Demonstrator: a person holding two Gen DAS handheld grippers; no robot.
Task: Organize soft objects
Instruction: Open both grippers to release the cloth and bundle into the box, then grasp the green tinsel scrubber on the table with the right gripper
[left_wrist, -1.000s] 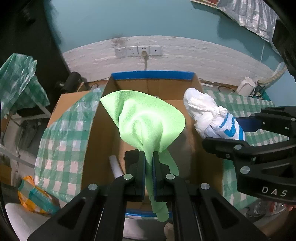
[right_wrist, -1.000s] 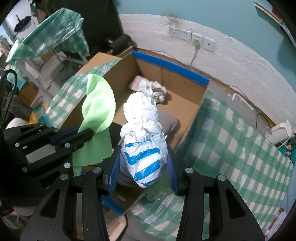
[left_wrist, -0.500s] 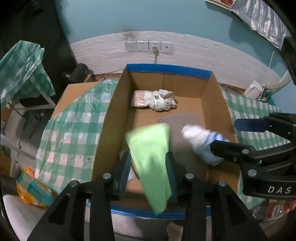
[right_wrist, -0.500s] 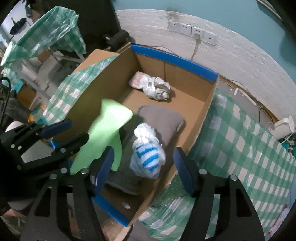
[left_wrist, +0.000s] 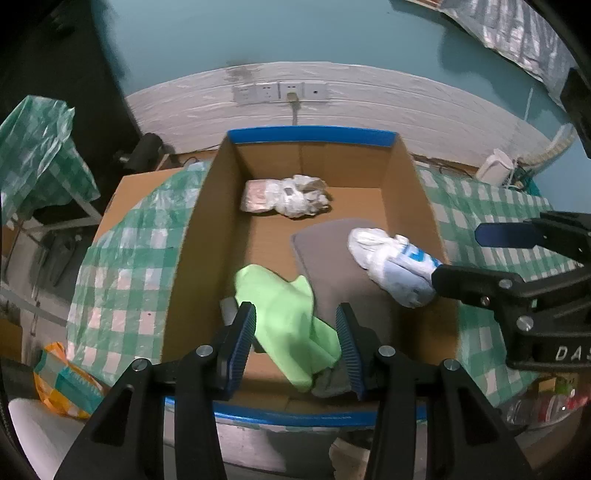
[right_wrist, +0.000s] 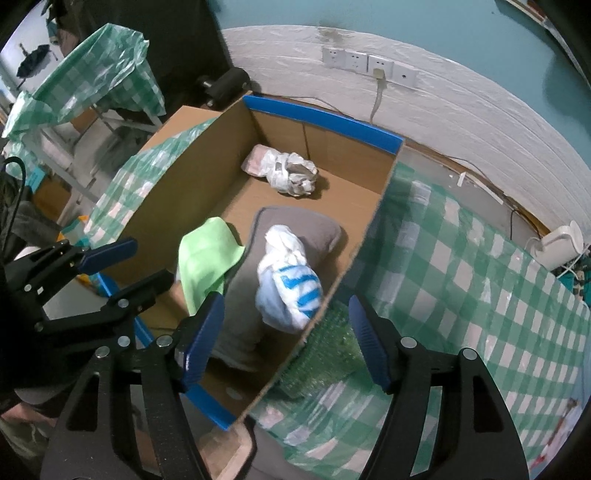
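A cardboard box (left_wrist: 402, 184) with blue-taped rims stands below both grippers. A light green cloth (left_wrist: 284, 314) lies crumpled on its floor by the near wall, partly on a grey cushion (left_wrist: 332, 266). A white bag with blue stripes (left_wrist: 391, 266) rests on the cushion by the right wall. My left gripper (left_wrist: 295, 343) hangs over the green cloth with its jaws opening, and the pads do not touch the cloth. My right gripper (right_wrist: 286, 332) is open above the striped bag (right_wrist: 288, 284), clear of it. The left gripper (right_wrist: 110, 273) also shows there, beside the green cloth (right_wrist: 207, 258).
A crumpled white and pink bundle (left_wrist: 284, 195) lies at the box's far end. A green checked plastic cover (right_wrist: 461, 277) spreads on both sides of the box. Wall sockets (left_wrist: 280, 92) sit behind, a white appliance (right_wrist: 557, 243) at far right, an orange bag (left_wrist: 62, 384) at lower left.
Both grippers opened. The green cloth dropped from the left one and the striped bag from the right one; both now lie inside the box.
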